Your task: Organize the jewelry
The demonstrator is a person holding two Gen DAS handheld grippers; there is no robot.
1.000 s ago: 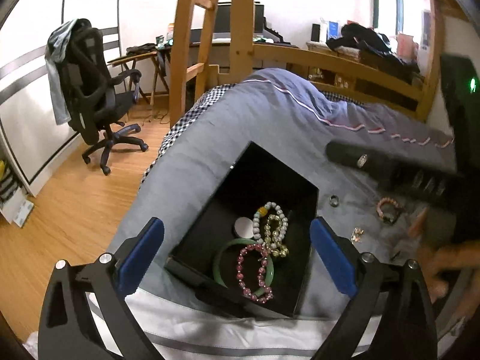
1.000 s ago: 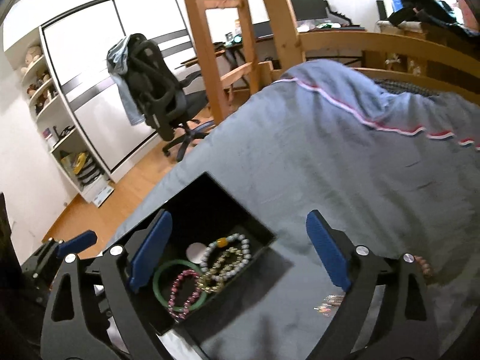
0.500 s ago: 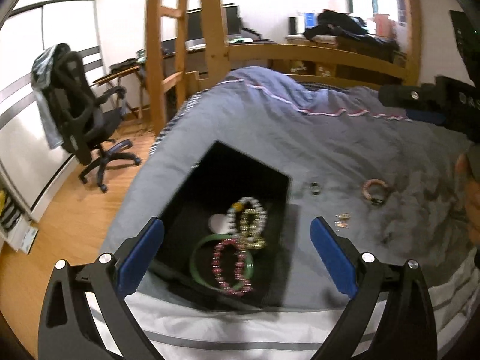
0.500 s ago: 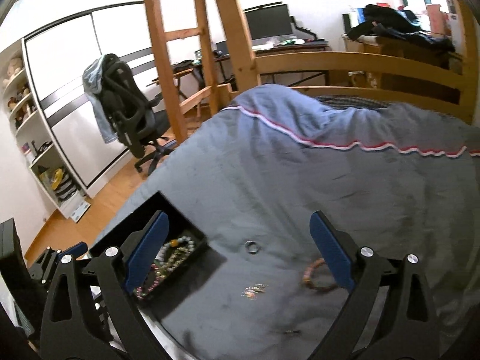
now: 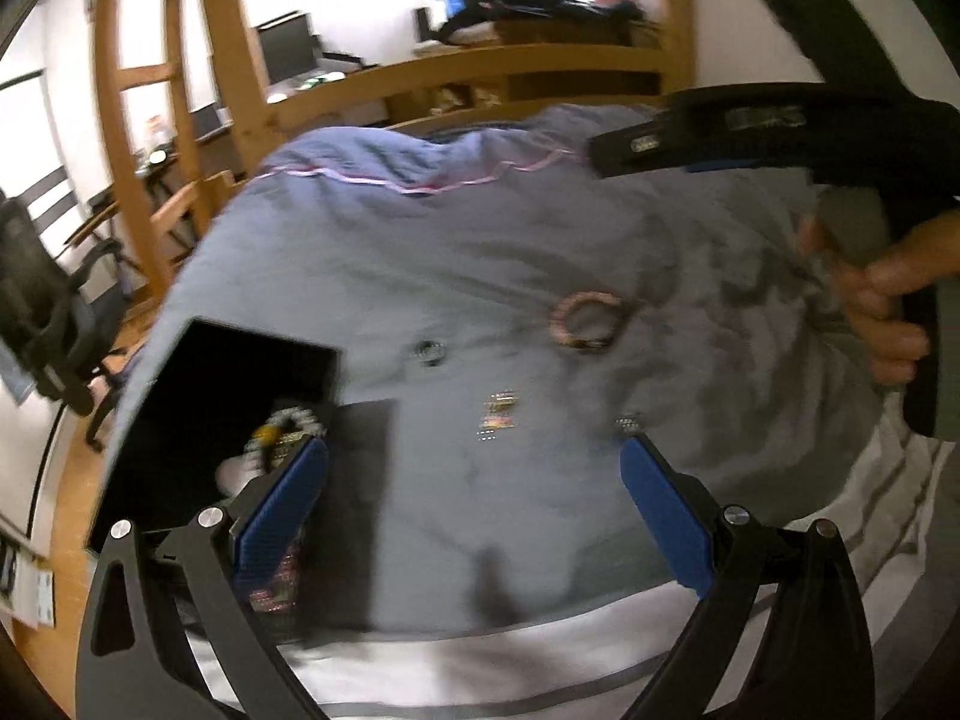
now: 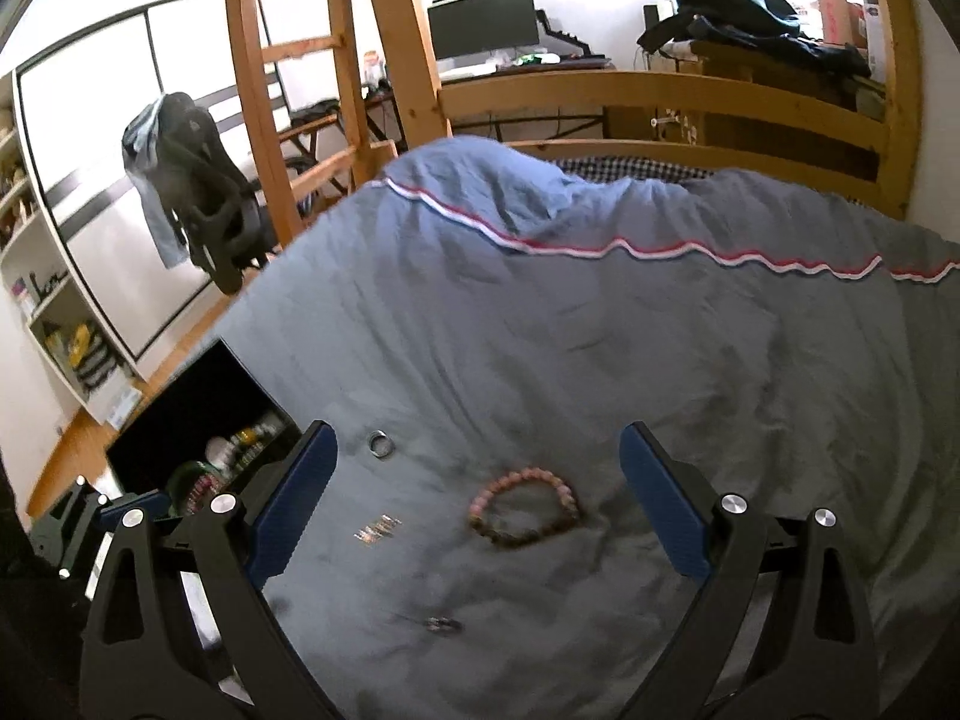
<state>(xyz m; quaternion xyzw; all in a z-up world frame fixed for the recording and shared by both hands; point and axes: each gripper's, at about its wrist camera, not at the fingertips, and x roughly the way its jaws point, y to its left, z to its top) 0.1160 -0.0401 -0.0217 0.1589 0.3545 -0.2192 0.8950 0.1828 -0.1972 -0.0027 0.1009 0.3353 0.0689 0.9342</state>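
A black jewelry box (image 6: 198, 414) sits at the bed's left edge with bead bracelets and a green bangle inside; it also shows in the left wrist view (image 5: 228, 372). On the grey duvet lie a pink bead bracelet (image 6: 525, 513), a silver ring (image 6: 381, 443), a small gold piece (image 6: 377, 529) and a tiny dark piece (image 6: 443, 624). The left wrist view shows the bracelet (image 5: 591, 321), ring (image 5: 427, 352) and gold piece (image 5: 501, 414). My right gripper (image 6: 474, 504) is open above the bracelet. My left gripper (image 5: 474, 516) is open and empty beside the box.
The grey duvet (image 6: 660, 360) covers a wooden-framed bed (image 6: 660, 102). A wooden ladder (image 6: 288, 90) stands at the left. A black office chair (image 6: 204, 204) stands on the wood floor beyond. In the left wrist view, the hand holding the right gripper (image 5: 888, 306) is at the right.
Both grippers have swung right, away from the box and toward the loose jewelry. The box has slid to the left in both views. Both stay open.
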